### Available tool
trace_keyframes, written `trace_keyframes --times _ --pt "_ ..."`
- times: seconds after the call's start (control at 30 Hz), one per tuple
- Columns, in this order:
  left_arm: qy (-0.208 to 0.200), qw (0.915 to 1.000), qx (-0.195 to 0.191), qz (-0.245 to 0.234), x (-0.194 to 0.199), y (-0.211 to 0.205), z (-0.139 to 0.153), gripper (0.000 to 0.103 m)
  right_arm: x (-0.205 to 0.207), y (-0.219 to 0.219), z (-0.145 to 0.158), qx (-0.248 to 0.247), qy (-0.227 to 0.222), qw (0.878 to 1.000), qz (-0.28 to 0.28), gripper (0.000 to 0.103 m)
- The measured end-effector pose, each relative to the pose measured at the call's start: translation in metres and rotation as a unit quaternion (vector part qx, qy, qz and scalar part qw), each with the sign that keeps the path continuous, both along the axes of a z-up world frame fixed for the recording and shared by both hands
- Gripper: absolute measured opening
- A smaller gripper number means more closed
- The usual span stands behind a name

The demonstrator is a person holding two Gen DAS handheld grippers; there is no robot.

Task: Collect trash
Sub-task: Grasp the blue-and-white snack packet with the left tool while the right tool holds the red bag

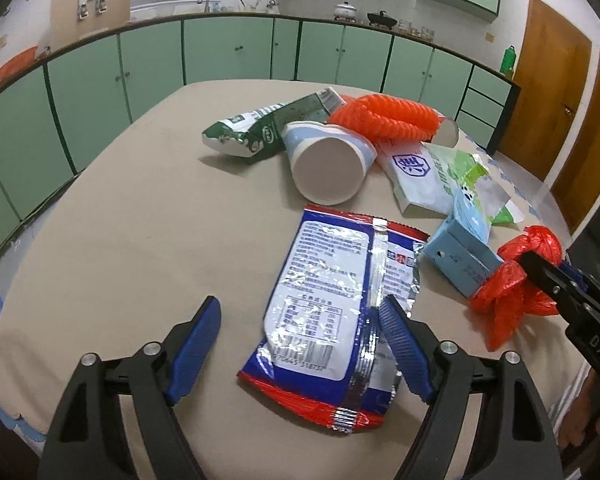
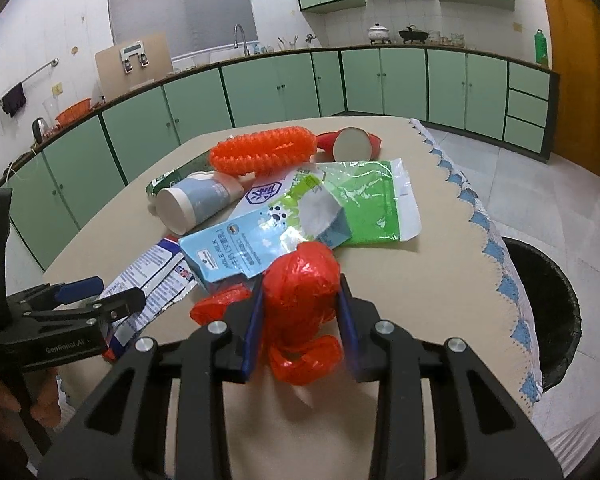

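Trash lies on a beige table (image 1: 132,208). My left gripper (image 1: 300,320) is open over the near end of a blue, white and red foil snack wrapper (image 1: 328,304), which also shows in the right wrist view (image 2: 152,272). My right gripper (image 2: 300,300) is shut on a knotted red plastic bag (image 2: 304,280); the bag also shows at the right of the left wrist view (image 1: 516,280). Behind it lie a light blue milk carton (image 2: 236,248), a green pouch (image 2: 364,204), a blue paper cup (image 1: 328,160) and an orange ridged roll (image 1: 384,116).
A green and white snack bag (image 1: 256,128) and a white and blue packet (image 1: 416,172) lie among the pile. A black-lined bin (image 2: 548,304) stands on the floor beside the table's right edge. Green kitchen cabinets (image 2: 260,88) run behind.
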State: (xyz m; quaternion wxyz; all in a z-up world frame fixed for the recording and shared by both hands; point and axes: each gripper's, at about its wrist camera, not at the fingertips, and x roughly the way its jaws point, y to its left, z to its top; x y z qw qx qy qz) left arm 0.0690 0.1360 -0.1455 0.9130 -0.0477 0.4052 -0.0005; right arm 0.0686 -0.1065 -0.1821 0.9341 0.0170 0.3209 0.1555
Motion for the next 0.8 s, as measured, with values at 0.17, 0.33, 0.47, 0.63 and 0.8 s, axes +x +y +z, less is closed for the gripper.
trace_keyframes --times 0.17,0.33,0.47,0.63,0.8 --pt "0.000 0.9999 0.008 -0.009 0.000 -0.008 0.001 0.052 0.002 0.001 -0.003 -0.003 0.004 1.000 -0.001 0.032" --pt "-0.004 0.9999 0.010 0.002 0.001 -0.007 0.003 0.034 0.003 0.002 -0.004 -0.007 0.003 1.000 -0.001 0.032" --pt "-0.012 0.9999 0.009 0.004 -0.001 -0.006 0.008 0.024 0.003 0.001 -0.002 -0.004 0.006 1.000 0.000 0.032" --pt "-0.024 0.9997 -0.001 0.002 -0.005 -0.003 0.027 0.020 -0.001 -0.003 0.013 0.000 -0.013 1.000 0.000 0.032" --pt "-0.055 0.9985 -0.004 -0.004 -0.010 -0.007 0.055 0.020 -0.004 -0.013 0.034 0.011 -0.029 1.000 -0.005 0.032"
